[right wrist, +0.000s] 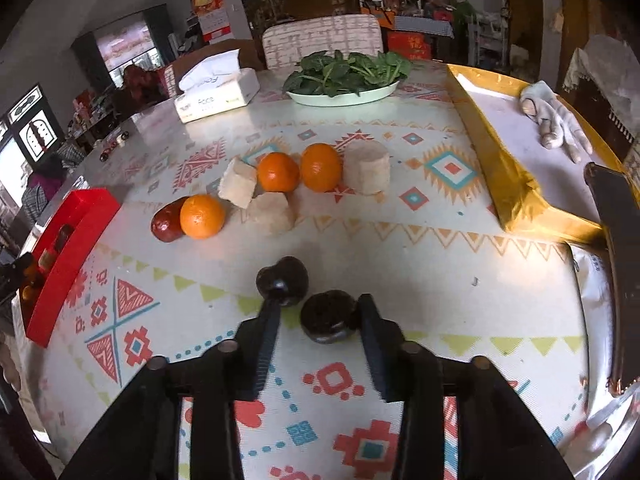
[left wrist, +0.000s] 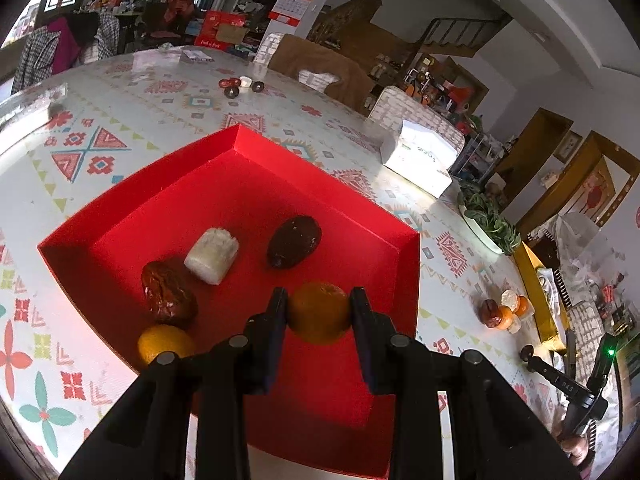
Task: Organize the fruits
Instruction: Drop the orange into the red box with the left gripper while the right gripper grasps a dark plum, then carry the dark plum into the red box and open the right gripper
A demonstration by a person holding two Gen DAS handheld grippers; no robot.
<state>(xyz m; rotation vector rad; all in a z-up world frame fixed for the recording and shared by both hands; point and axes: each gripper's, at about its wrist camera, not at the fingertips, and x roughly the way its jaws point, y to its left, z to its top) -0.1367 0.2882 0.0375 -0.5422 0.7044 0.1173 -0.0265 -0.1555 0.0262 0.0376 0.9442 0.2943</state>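
In the left wrist view, the left gripper [left wrist: 319,300] sits at lower centre of the frame with its two fingers pressed against either side of an orange [left wrist: 319,313], which it holds over the floor of a red tray [left wrist: 384,264]. Inside the tray, to the upper left of the held fruit, lie a white cylinder-shaped piece [left wrist: 212,255] and a wrinkled red date [left wrist: 169,294] touching it; a dark brown fruit [left wrist: 294,241] lies apart toward the upper right, and a second orange [left wrist: 165,343] rests at the lower left edge near the tray wall. The tray stands on a patterned tablecloth [left wrist: 120,120]. At the right of the frame, a small cluster of fruit [left wrist: 506,311] sits on the cloth, and a tissue box [left wrist: 420,156] lies further up. In the right wrist view, the right gripper [right wrist: 320,308] is at lower centre, fingers spread apart and closed on nothing; a dark round fruit [right wrist: 329,316] lies between them, close to the right finger, and another dark fruit [right wrist: 282,280] sits just past the left fingertip. In the middle of the frame a row of three oranges [right wrist: 202,216], pale blocks [right wrist: 366,166] and a red date [right wrist: 166,224] lies on the cloth. The red tray shows at the left edge, a plate of greens [right wrist: 344,94] at top centre, and a gold box [right wrist: 508,184] at the right.
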